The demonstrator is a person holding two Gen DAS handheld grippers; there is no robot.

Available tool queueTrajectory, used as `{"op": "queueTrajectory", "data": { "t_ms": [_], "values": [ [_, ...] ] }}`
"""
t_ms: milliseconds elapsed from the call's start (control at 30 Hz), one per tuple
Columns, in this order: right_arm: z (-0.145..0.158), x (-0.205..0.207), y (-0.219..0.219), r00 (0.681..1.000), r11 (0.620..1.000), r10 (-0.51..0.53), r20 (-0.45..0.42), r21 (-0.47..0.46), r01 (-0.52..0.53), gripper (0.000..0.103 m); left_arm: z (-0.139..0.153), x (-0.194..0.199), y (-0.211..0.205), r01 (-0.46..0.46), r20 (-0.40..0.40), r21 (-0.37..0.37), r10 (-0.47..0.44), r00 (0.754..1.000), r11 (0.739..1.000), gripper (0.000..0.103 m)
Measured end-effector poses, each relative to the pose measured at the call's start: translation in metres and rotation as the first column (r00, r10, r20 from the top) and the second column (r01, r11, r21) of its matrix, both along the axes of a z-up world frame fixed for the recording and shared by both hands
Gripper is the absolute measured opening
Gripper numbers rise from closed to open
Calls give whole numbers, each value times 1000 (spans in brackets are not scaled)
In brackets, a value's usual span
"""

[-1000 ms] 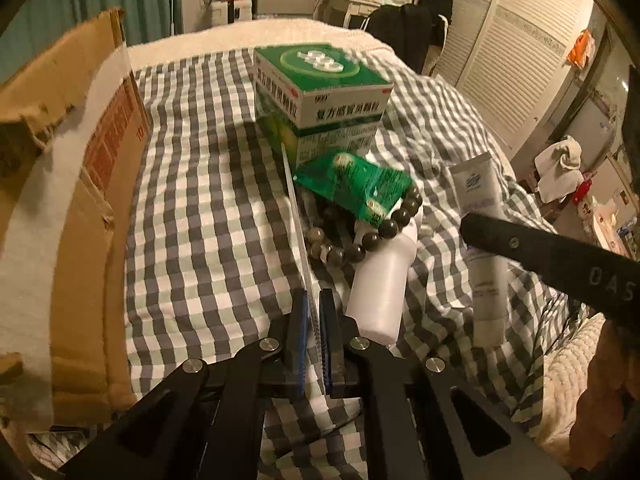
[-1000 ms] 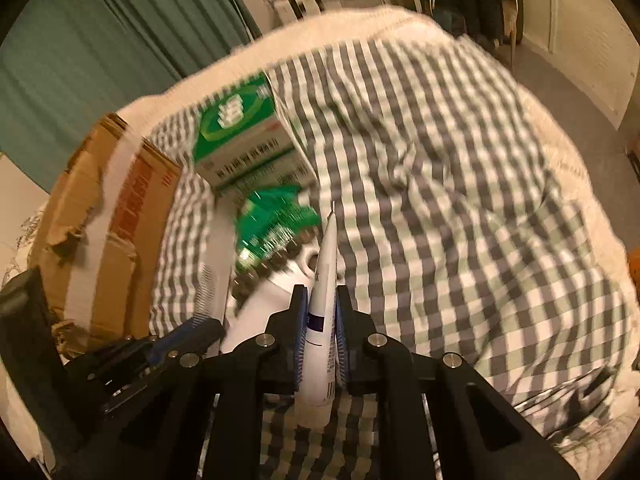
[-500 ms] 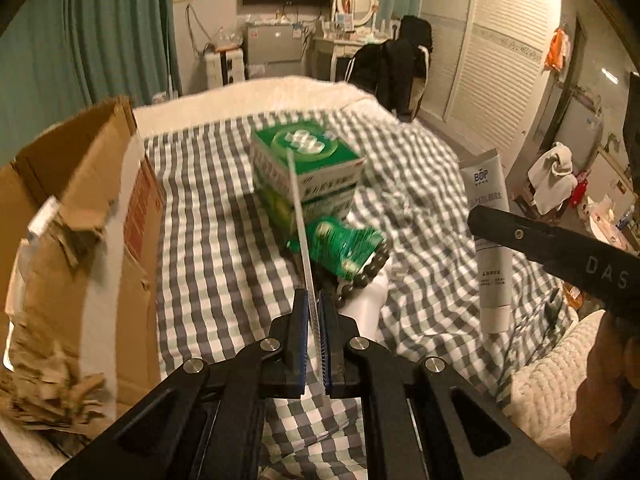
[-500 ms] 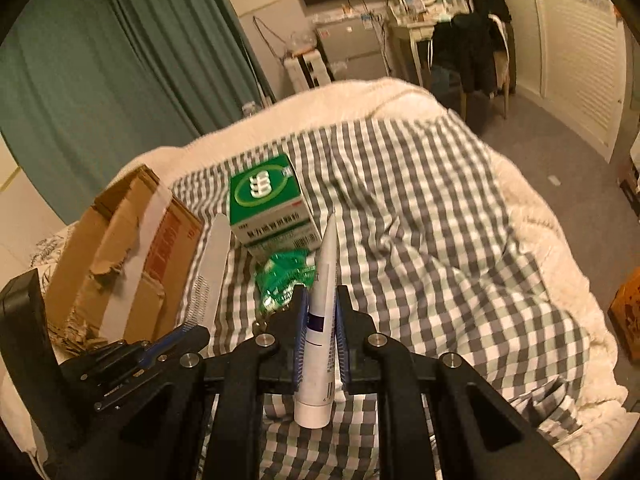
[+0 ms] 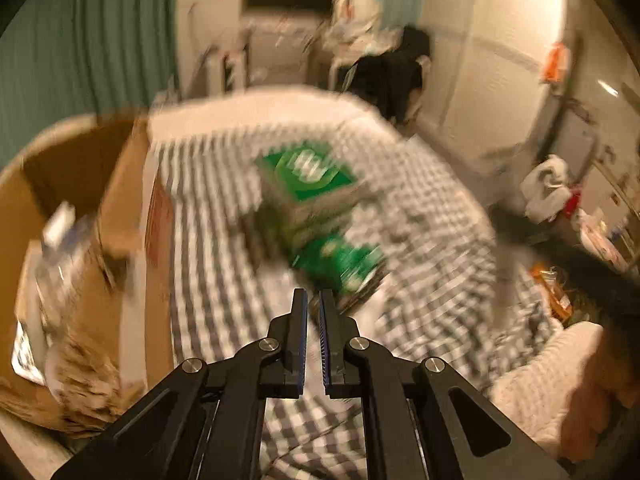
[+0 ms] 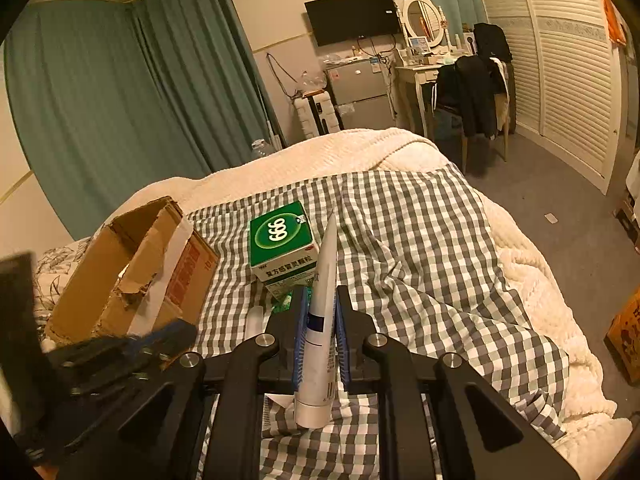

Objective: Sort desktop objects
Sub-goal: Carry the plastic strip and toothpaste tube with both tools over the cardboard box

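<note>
The right tongs (image 6: pixel 322 296) are clamped on a white tube (image 6: pixel 326 264). Its cap end hangs below the pads and its flat crimped end points up, past the right edge of the green medicine box (image 6: pixel 280 240). That box stands on the checked cloth (image 6: pixel 420 260) spread over the bed. To the box's right the cloth lies bare out to the cream blanket (image 6: pixel 532 276) at the bed's edge. To the box's left stands an open cardboard carton (image 6: pixel 120 264) with a torn top rim, a strip of cloth between them.

The left wrist view is smeared. The left tongs (image 5: pixel 313 300) are all but closed, with only a thin slit between the pads, and I can make out nothing in it. Just in front of the medicine box lies a green sachet (image 5: pixel 340 264), close ahead of those tips.
</note>
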State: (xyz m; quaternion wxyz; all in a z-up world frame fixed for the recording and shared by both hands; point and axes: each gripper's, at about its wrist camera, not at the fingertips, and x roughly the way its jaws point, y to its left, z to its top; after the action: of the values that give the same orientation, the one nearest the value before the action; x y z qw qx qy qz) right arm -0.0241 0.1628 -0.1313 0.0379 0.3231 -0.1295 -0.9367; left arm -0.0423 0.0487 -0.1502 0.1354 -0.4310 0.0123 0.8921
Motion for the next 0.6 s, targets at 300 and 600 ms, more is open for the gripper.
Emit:
{"op": "queueTrajectory", "data": {
  "t_ms": [300,600],
  "values": [
    [10,2,-6,999,999,33,-41,1,-33,13,-70,-32,2,-38,268,47,25,963,998,53],
    [14,0,0,997,995,63,-52,-73,-67,13,-95,-46,20,-21,310,-4,21,950,1000,31]
  ]
}}
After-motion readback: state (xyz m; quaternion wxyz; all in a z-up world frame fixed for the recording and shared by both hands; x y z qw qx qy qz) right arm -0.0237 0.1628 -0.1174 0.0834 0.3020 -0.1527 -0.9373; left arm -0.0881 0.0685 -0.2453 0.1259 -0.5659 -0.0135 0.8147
